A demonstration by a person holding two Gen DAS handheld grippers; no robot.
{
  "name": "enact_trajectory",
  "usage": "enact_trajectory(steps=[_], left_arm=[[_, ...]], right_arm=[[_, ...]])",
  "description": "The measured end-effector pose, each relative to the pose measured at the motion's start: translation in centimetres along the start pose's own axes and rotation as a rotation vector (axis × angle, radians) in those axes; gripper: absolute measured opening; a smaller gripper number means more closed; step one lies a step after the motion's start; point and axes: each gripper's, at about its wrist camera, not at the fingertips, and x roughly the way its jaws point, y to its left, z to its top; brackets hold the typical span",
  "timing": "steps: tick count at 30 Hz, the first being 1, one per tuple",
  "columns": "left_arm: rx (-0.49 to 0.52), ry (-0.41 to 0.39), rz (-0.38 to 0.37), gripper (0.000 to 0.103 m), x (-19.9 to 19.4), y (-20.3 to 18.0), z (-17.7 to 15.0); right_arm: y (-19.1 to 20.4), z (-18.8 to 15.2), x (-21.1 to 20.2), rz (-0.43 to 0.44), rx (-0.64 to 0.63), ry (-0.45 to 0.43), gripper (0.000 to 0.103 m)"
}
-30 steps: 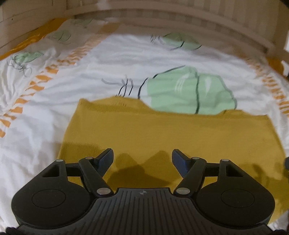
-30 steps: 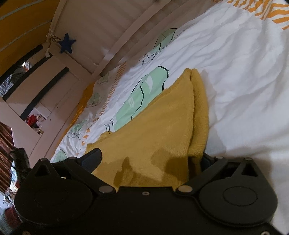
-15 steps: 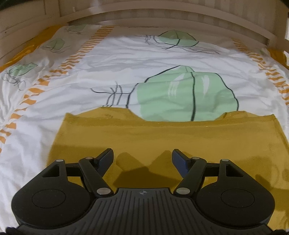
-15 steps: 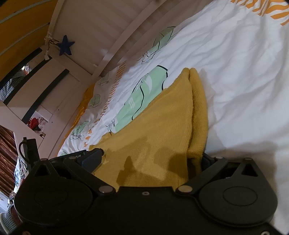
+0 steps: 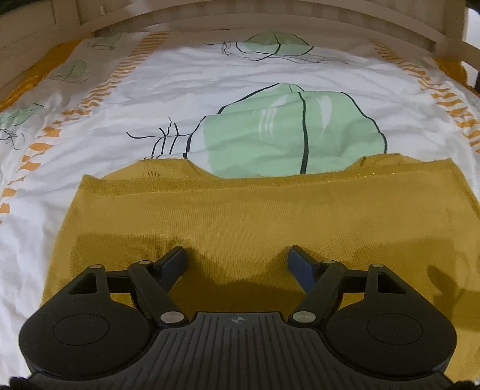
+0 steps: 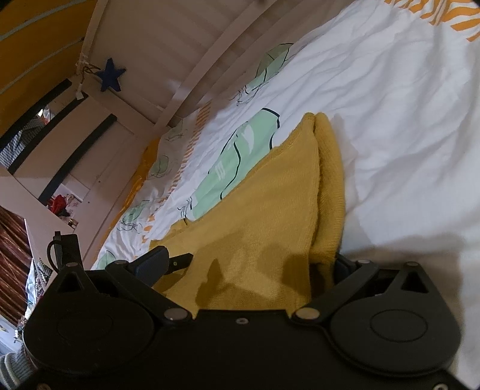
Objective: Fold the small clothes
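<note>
Left gripper [image 5: 237, 261]: jaws opening wide above the mustard knit garment [image 5: 240, 216], nothing pinched.
Right gripper [image 6: 249, 264]: spread around the garment's folded edge; whether it grips, unclear.
Garment: flat on the white patterned bedsheet [image 5: 210, 84].
Around: slatted bed rail [image 6: 192, 84], blue star [image 6: 111, 75].

The left hand-held gripper [image 5: 237, 259] hangs above a mustard-yellow knitted garment [image 5: 234, 216], its jaws opening with nothing between them and its shadow falling on the knit just beneath. The garment lies spread flat on a bed [image 5: 180, 99] whose white cover carries a large pale green leaf print [image 5: 285, 135] outlined in dark lines, the garment's far edge overlapping the bottom of that print. Orange dashed stripes [image 5: 99, 93] run along both sides of the cover, and a pale wooden bed rail [image 5: 270, 15] curves across the top.
</note>
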Motion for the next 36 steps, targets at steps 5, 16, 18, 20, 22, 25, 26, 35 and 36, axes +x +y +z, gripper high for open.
enact_trajectory(steps=[5,16,18,20,22,25,26,35,36], left_arm=[[-0.044,0.028,-0.056,0.074,-1.4,1.3,-1.4],[-0.013,0.001,-0.128,0.074,-5.4,2.6,-6.3],[-0.025,0.013,-0.142,0.074,-5.7,3.6,-6.2],[-0.049,0.014,-0.135,0.074,-6.1,5.1,-6.1],[-0.076,-0.002,-0.112,0.074,-6.5,7.1,-6.0],[-0.089,-0.034,-0.050,0.074,-7.0,9.8,-5.6],[-0.092,-0.037,-0.029,0.074,-6.9,10.6,-5.5],[-0.294,-0.008,0.061,0.074,-4.6,19.4,-5.3],[-0.305,0.010,0.066,0.074,-3.9,20.0,-5.3]], right_arm=[[-0.3,0.0,-0.3,0.024,0.007,-0.010,0.102],[0.1,-0.5,-0.3,0.014,-0.034,-0.029,0.102],[0.1,-0.5,-0.2,0.015,-0.033,-0.034,0.102],[0.1,-0.6,-0.2,0.015,-0.034,-0.036,0.102],[0.1,-0.6,-0.2,0.013,-0.028,-0.035,0.102],[0.1,-0.3,-0.1,0.002,-0.016,-0.023,0.102],[0.2,-0.2,0.0,-0.007,-0.008,-0.017,0.102],[1.1,1.0,1.3,-0.111,0.070,0.048,0.103],[1.2,1.0,1.4,-0.124,0.070,0.053,0.103]])
